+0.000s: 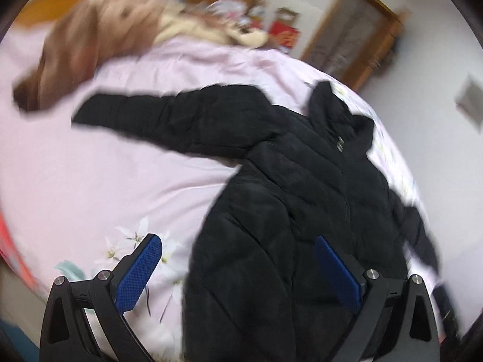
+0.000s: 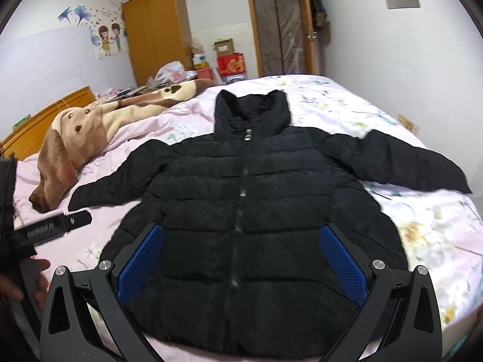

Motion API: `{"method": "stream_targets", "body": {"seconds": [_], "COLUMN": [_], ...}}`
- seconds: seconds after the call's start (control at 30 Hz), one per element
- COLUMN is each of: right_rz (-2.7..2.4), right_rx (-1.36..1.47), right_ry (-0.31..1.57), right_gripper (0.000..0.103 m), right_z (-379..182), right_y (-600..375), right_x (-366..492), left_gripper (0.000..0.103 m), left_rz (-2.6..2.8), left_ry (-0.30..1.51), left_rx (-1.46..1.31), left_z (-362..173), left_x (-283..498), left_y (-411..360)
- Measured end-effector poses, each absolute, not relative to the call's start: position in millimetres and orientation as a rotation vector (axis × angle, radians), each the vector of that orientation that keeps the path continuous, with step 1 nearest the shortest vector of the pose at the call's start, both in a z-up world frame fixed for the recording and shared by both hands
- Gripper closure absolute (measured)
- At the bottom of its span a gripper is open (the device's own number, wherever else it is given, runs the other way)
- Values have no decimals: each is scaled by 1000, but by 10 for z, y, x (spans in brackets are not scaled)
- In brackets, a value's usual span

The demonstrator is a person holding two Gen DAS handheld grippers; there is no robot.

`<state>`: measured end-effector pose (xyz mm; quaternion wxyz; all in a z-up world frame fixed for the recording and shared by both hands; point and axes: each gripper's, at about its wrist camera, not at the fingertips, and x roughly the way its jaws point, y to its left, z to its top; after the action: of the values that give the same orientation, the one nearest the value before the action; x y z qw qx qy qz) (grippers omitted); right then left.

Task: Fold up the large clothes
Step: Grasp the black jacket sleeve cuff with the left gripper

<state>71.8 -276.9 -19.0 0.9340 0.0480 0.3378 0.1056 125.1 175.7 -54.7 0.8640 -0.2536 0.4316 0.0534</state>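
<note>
A black puffer jacket (image 2: pixel 247 205) lies face up and zipped on the pink bed sheet (image 2: pixel 422 226), both sleeves spread out to the sides and the hood toward the far end. My right gripper (image 2: pixel 241 262) is open above the jacket's hem, nothing between its blue pads (image 2: pixel 341 259). The left wrist view is blurred: the jacket (image 1: pixel 286 205) runs diagonally, one sleeve (image 1: pixel 157 117) stretching left. My left gripper (image 1: pixel 238 271) is open over the jacket's lower left edge, holding nothing. The left gripper's body (image 2: pixel 57 226) shows at the left edge of the right wrist view, held by a hand (image 2: pixel 33 280).
A brown and cream plush blanket (image 2: pixel 90 120) is heaped at the bed's far left. Beyond the bed stand a wooden wardrobe (image 2: pixel 157 27), boxes (image 2: pixel 229 60) and a door (image 2: pixel 280 27). A wooden headboard (image 2: pixel 45 117) lines the left side. The bed's right edge curves near the white wall.
</note>
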Motion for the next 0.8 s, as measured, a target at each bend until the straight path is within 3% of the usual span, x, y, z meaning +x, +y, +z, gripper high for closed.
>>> {"method": "stream_targets", "body": {"seconds": [0.43, 0.8], "right_rz": [418, 495], "right_rx": [6, -35], "right_ry": [722, 767], "right_gripper": [0, 0], "right_z": [-408, -665], "right_y": [-1758, -1268], "right_x": [1513, 1854], "left_gripper": [1, 2], "left_rz": [387, 526], "left_ry": [837, 873], "left_rx": [-811, -889], "left_z": [-1196, -1761], "left_x": [2024, 2529], "left_y": [3642, 4179]}}
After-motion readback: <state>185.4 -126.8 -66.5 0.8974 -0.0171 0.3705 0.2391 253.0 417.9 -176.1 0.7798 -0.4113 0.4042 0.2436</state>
